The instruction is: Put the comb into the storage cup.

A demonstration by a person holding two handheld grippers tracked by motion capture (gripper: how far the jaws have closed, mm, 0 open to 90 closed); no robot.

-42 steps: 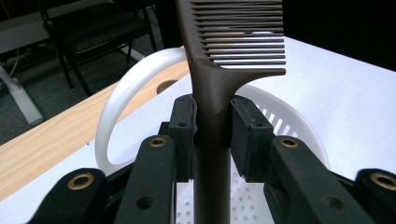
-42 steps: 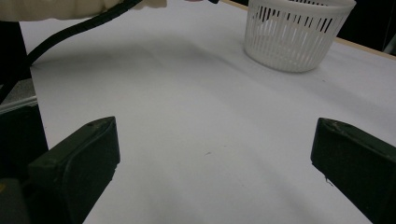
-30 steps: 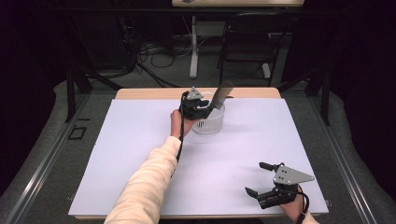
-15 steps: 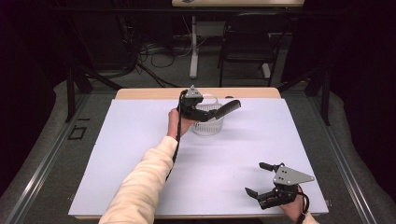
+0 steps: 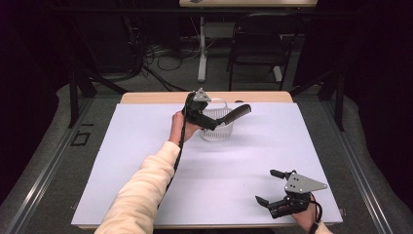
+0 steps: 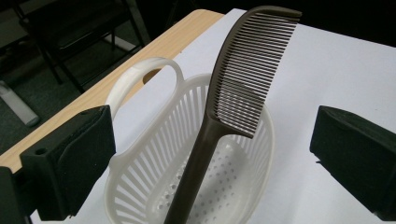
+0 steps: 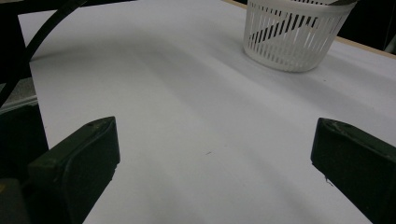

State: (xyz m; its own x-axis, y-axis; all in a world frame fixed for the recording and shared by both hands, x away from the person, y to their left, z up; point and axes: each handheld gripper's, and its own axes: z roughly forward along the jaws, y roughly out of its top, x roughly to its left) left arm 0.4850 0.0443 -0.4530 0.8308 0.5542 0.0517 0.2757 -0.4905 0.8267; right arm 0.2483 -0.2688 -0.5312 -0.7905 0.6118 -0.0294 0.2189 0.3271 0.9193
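Note:
A dark brown comb (image 5: 237, 112) (image 6: 243, 84) stands slanted in a white slatted basket (image 5: 217, 132) (image 6: 140, 186) at the table's far middle. Its handle is down inside and its teeth stick out over the right rim. My left gripper (image 5: 210, 120) (image 6: 212, 156) hovers just over the basket's left side. Its jaws have just been opening and now stand wide, with the comb between them but touching neither pad. My right gripper (image 5: 265, 185) (image 7: 215, 154) rests near the front right edge of the table, open with nothing in it.
The white table sheet (image 5: 146, 161) spreads wide between the basket and the right gripper. A wooden strip (image 5: 146, 97) runs along the far edge. A chair (image 5: 255, 44) and cables on the floor lie behind the table.
The left jaws opened and let go of the comb. The comb tipped from pointing up to leaning low over the basket's right rim. The left gripper rose slightly. The right gripper stayed still.

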